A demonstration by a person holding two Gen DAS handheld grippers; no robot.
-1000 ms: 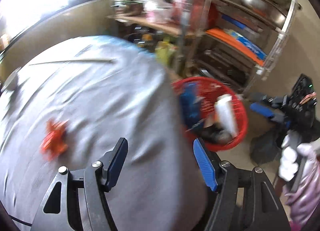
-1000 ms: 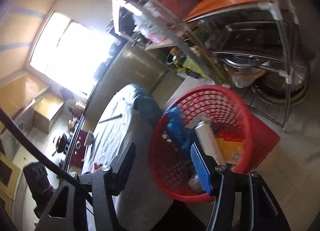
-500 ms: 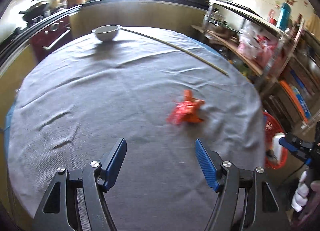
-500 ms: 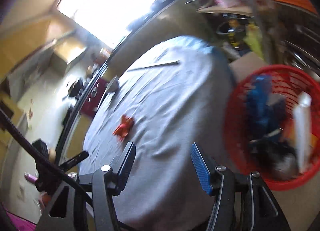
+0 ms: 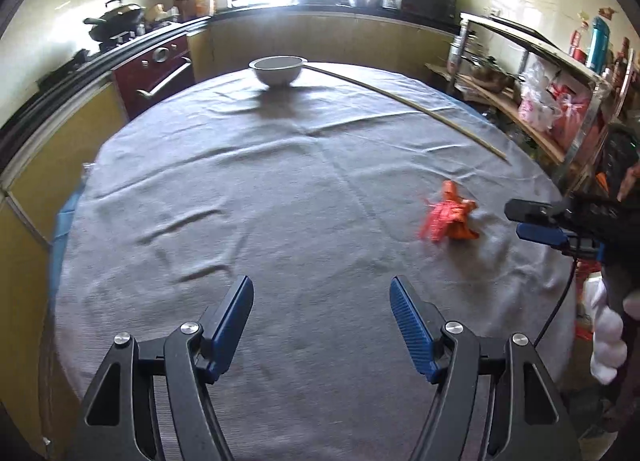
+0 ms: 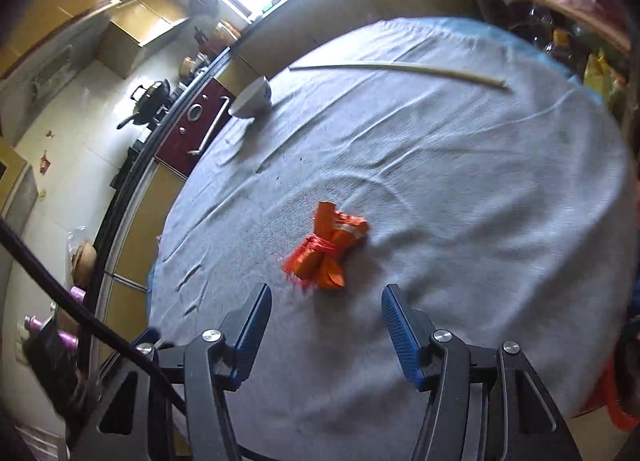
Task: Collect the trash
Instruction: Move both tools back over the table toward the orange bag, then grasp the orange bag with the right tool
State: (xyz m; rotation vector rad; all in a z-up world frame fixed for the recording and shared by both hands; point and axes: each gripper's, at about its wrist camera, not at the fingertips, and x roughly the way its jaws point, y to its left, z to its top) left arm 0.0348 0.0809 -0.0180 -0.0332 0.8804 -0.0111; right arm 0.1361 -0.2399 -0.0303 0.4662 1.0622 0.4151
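Closing in on the orange wrapper (image 6: 326, 249), the one piece of trash lying on the grey tablecloth (image 6: 460, 189), well apart from the white bowl (image 6: 252, 99) and the thin stick (image 6: 400, 70). Hovering the right gripper (image 6: 326, 325) just short of it, jaws spread wide, gripping nothing. Likely needing a short push forward and down, then a squeeze. Keeping the left gripper (image 5: 322, 323) wide too, empty, over bare cloth.

Bare cloth (image 6: 460, 189) around the orange wrapper (image 6: 326, 249); bowl (image 6: 253, 99) and stick (image 6: 400, 68) well apart.
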